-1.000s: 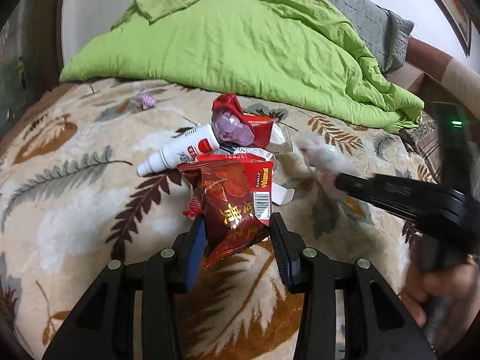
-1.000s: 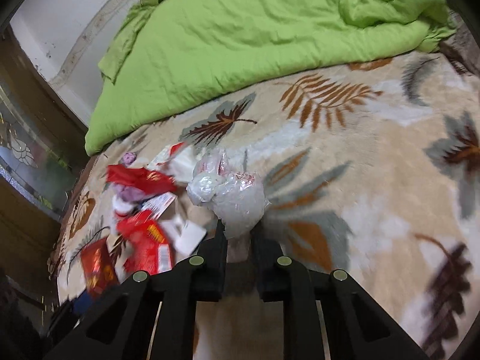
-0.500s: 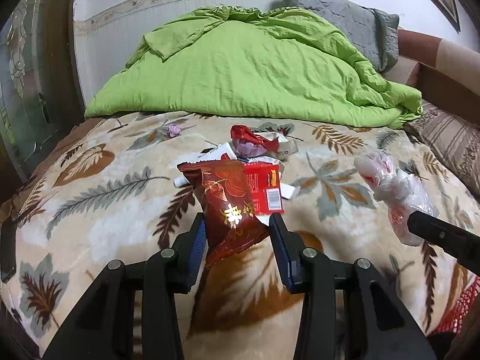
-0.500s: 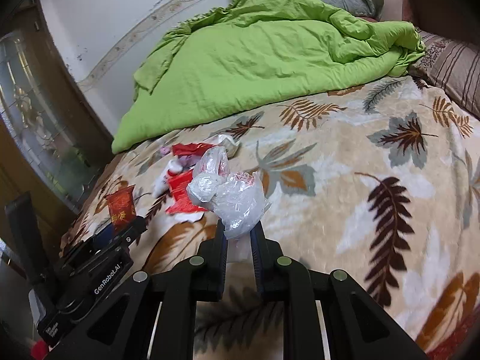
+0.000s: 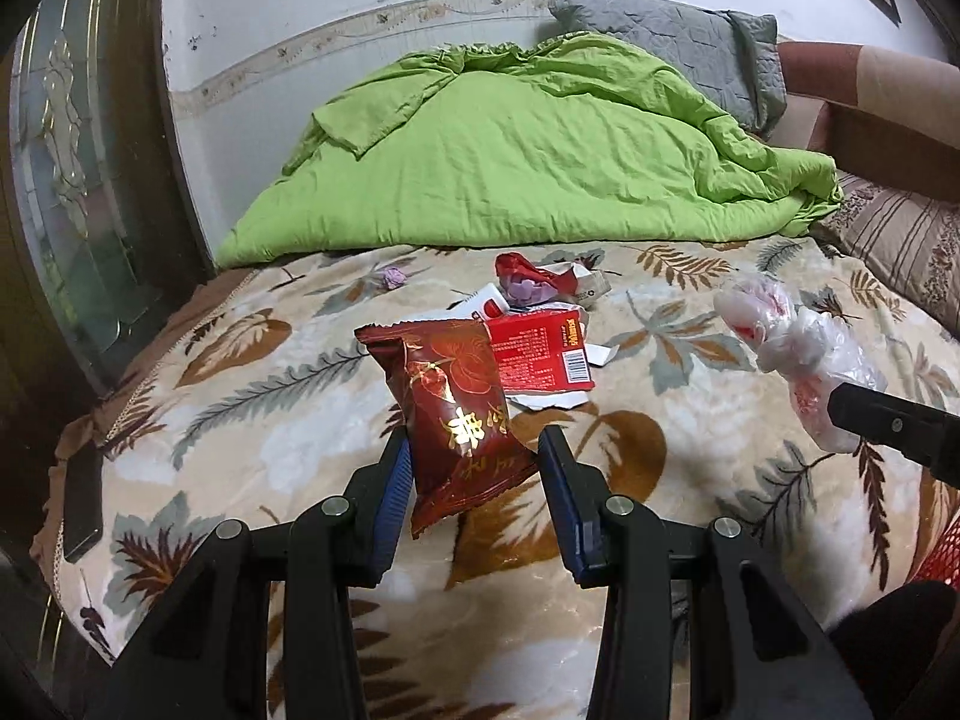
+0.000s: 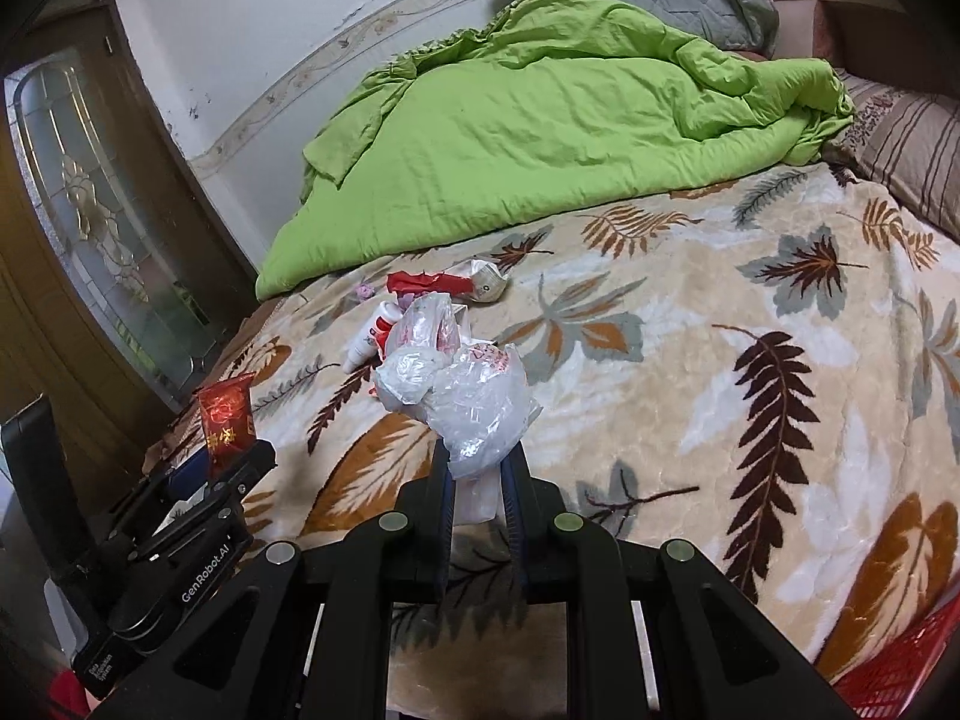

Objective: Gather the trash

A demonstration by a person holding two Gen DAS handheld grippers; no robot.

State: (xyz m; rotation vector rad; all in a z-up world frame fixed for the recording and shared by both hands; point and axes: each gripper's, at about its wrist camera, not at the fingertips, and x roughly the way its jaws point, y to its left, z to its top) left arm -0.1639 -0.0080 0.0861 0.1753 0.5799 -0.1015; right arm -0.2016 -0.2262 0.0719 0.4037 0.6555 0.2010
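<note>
My left gripper (image 5: 474, 450) is shut on a dark red snack packet (image 5: 450, 402), held above the leaf-patterned blanket (image 5: 270, 438); the packet also shows in the right wrist view (image 6: 227, 417). My right gripper (image 6: 478, 462) is shut on a crumpled clear plastic bag (image 6: 462, 390), which also shows in the left wrist view (image 5: 792, 354). Trash lies on the bed further back: a red carton (image 5: 540, 348), a white bottle (image 6: 372, 336), a red wrapper (image 5: 528, 276), a small purple wad (image 5: 393, 277).
A green quilt (image 5: 510, 162) and a grey pillow (image 5: 678, 42) lie at the head of the bed. A striped pillow (image 5: 900, 246) is at right. A red mesh basket (image 6: 900, 666) is at the bed's near right edge. A glass-panelled door (image 5: 66, 180) stands left.
Both grippers have pulled back and up from the trash pile, each keeping its item. The pile now lies farther away.
</note>
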